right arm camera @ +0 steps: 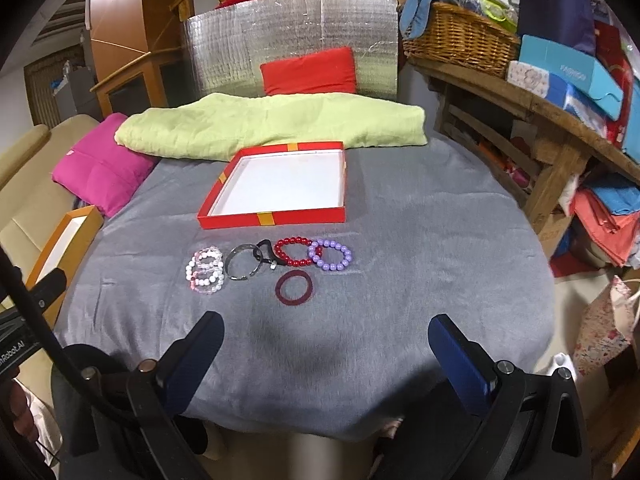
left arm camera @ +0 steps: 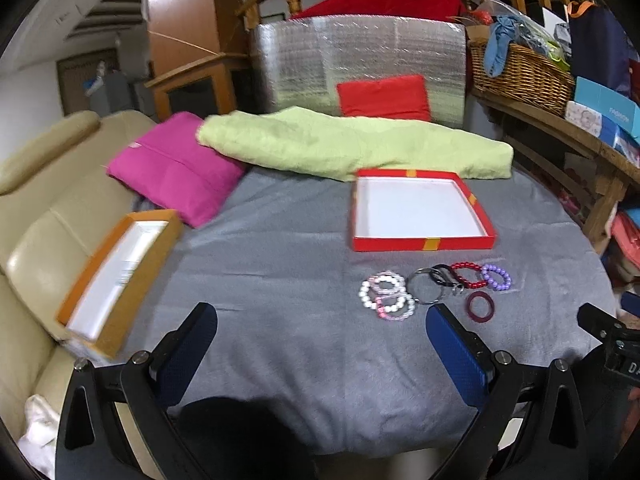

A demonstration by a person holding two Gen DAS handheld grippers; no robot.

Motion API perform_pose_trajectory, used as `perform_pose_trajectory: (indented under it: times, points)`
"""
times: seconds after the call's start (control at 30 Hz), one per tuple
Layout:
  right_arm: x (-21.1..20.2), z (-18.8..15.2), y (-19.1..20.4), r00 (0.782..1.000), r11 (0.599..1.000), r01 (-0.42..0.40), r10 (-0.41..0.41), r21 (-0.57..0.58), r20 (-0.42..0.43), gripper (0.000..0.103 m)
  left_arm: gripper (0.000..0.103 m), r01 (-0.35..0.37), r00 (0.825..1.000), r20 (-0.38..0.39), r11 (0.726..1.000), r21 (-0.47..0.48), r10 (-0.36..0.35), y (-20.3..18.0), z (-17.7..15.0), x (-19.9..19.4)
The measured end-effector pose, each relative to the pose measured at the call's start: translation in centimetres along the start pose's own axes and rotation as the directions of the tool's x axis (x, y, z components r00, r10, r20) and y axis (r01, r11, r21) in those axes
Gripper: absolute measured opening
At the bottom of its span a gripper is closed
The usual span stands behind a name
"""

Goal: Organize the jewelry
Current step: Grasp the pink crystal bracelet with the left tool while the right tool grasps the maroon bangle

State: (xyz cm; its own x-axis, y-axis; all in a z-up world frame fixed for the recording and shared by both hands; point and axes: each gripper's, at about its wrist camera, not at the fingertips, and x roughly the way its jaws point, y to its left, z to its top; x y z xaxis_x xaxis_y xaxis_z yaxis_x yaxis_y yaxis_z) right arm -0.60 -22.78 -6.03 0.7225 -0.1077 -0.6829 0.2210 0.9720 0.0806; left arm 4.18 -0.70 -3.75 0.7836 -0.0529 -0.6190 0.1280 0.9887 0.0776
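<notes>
Two claws are under review, both spread wide and holding nothing, with the jewelry untouched; we judge the step in hand to be the first pick.

Left wrist view: the left claw hovers over the grey cloth of the tabletop, on the near side of the red box. The jewelry lies in a row just before that box's near wall: white and pink bead bracelets, a metal bangle, a black clasp piece, a red bead bracelet, a purple bead bracelet, and a dark red ring nearer the claw. The red box shows a bare white floor, nothing inside. An orange box, well to the left of the red box at the tabletop edge, also appears empty, though blur limits certainty.

Right wrist view: the right claw hovers before the red box, with the dark red ring closest to it. The purple bead bracelet overlaps the red bead bracelet; the black clasp piece touches the metal bangle.

We recommend taking the ring first, since it lies apart from the rest. One finger should pass inside the loop, closing on a single side, then lift clear before carrying over the box wall. Overlapping pieces risk being dragged together.
</notes>
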Motion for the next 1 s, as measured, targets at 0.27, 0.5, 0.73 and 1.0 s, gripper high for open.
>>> perform_pose_trajectory:
  times: [0.27,0.5,0.73,1.0]
  points:
    - [10.2,0.7,-2.3,0.986,0.992,-0.110,0.116,0.054,-0.116,0.095,0.103,0.146,0.980,-0.131,0.988,-0.052,-0.152,-0.8,-0.7,10.0]
    - [16.7,1.2,-0.4,0.966,0.989,-0.148,0.146,0.006,-0.211,0.069,0.103,0.184,0.955,-0.221,0.980,-0.069,-0.195,-0.4,-1.1,15.7]
    - [19.7,0.3,0.6,0.971,0.993,-0.098,0.082,-0.060,-0.223,0.035,0.083,0.230,0.939,-0.247,0.971,-0.064,-0.239,-0.6,-0.5,19.9]
    - [19.7,-0.2,-0.3,0.979,0.993,-0.105,0.096,-0.046,-0.179,0.012,0.051,0.281,0.921,-0.262,0.957,-0.070,-0.290,-1.6,-0.5,22.5]
